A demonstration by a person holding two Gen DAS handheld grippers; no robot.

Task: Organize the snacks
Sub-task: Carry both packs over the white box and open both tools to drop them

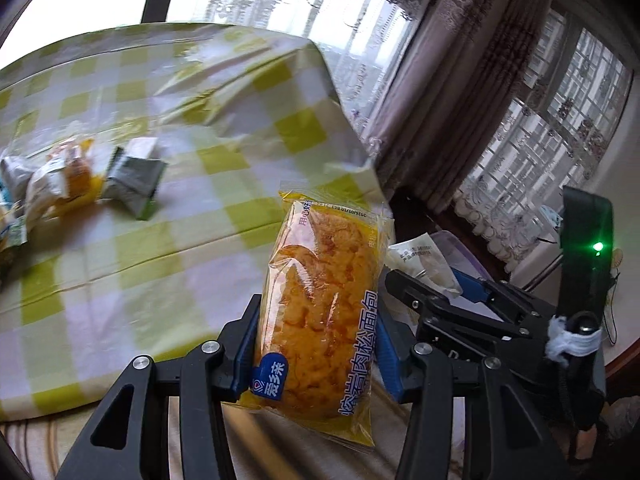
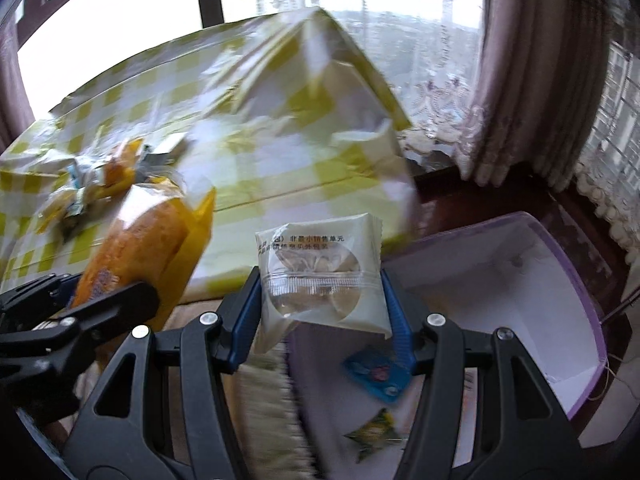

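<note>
Both tools level, snack-laden

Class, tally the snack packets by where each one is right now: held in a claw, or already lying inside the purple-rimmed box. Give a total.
Held in a claw: 2, the yellow meat-floss bread packet and the white pastry packet.
Inside the purple-rimmed white box: 2, the blue packet and the green-yellow packet.
Total: 4

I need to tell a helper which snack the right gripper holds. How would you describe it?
Find the purple-rimmed bin beside the checked table. Just above its near edge, the right gripper clamps a white packet with a clear round window, unlike the yellow bread pack to its left.
</note>
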